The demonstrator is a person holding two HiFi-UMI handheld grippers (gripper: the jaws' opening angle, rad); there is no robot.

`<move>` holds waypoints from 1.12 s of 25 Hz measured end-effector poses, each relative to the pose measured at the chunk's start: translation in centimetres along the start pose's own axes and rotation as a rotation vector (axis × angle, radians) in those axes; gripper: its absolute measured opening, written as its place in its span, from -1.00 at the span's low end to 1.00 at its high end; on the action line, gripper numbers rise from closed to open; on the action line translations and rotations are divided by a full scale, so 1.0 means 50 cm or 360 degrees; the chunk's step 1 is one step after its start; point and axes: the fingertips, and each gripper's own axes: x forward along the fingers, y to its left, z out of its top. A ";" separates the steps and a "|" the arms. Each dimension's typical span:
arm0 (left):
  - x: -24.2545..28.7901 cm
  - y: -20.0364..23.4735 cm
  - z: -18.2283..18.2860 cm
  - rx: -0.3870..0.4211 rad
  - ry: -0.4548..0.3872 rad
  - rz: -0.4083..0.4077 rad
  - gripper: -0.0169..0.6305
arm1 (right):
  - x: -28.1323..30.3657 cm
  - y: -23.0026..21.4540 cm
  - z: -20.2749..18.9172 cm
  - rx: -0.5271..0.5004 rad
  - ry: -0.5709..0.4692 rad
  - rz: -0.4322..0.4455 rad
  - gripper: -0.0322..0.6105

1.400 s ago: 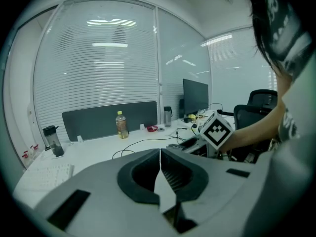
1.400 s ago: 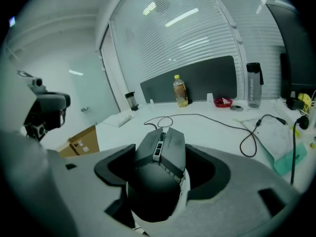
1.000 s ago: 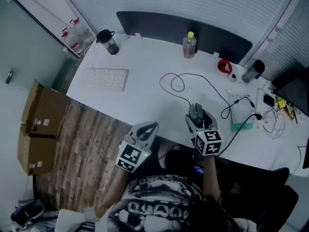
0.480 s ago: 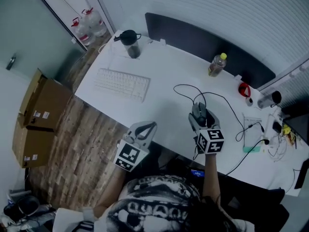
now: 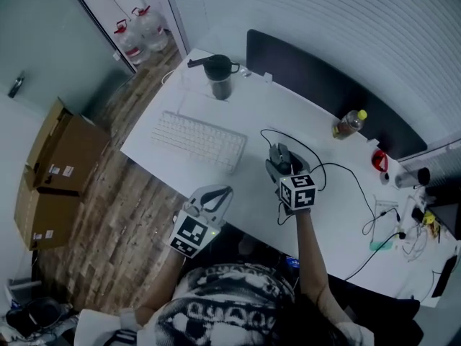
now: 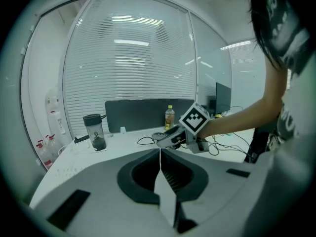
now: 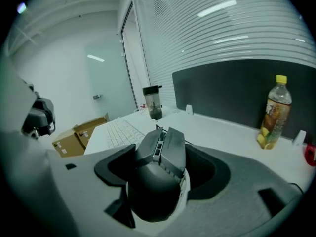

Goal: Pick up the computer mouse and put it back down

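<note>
R gripper (image 5: 280,167) clamps black computer mouse (image 7: 157,184), jaws wide round it, over desk (image 5: 292,114) just right of keyboard (image 5: 198,140); L gripper (image 6: 160,156), jaws together & empty, off desk edge.

Dark grey mouse (image 7: 159,177), white keyboard (image 5: 199,140)

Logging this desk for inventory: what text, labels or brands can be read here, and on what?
None can be read.
Cardboard boxes: white labels, too small.
Bottle: label blurred.
Keyboard: key legends too small.
Marker cubes: square patterns, no letters.
</note>
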 end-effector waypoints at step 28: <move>-0.011 0.096 -0.052 0.0018 0.0055 -0.0114 -0.93 | 0.162 0.013 -0.122 0.0075 0.0270 -0.0110 0.18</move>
